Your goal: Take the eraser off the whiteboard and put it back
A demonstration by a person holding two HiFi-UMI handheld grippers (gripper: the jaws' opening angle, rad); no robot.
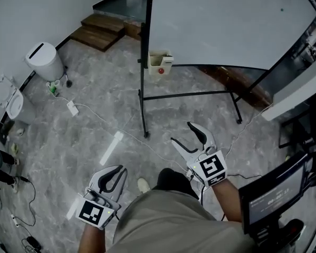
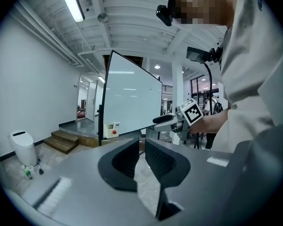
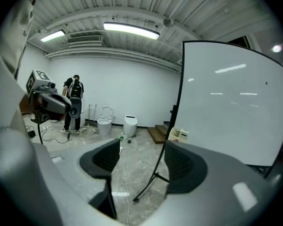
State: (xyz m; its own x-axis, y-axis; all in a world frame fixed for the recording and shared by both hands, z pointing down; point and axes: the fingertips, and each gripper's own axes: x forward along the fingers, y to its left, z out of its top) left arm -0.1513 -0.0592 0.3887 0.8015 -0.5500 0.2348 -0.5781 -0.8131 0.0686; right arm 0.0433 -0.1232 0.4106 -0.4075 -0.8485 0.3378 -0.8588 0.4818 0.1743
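Note:
The whiteboard (image 1: 221, 20) stands on a black frame ahead of me, its face blank. A small cream box with a red spot (image 1: 159, 63) hangs at its lower left corner; whether this is the eraser I cannot tell. The same box shows in the right gripper view (image 3: 179, 134) and the left gripper view (image 2: 112, 128). My right gripper (image 1: 181, 132) is held out toward the board, well short of it, jaws wide open and empty (image 3: 141, 147). My left gripper (image 1: 116, 174) stays low near my body, jaws nearly together with nothing between them (image 2: 142, 149).
The board's black stand legs (image 1: 145, 115) spread across the marble floor. A white bin (image 1: 45, 61) and a toilet (image 1: 10, 101) stand at the left, wooden steps (image 1: 100, 30) behind. Cables (image 1: 89, 109) trail over the floor. A monitor (image 1: 274, 194) stands at my right. A person (image 3: 74, 102) stands far off.

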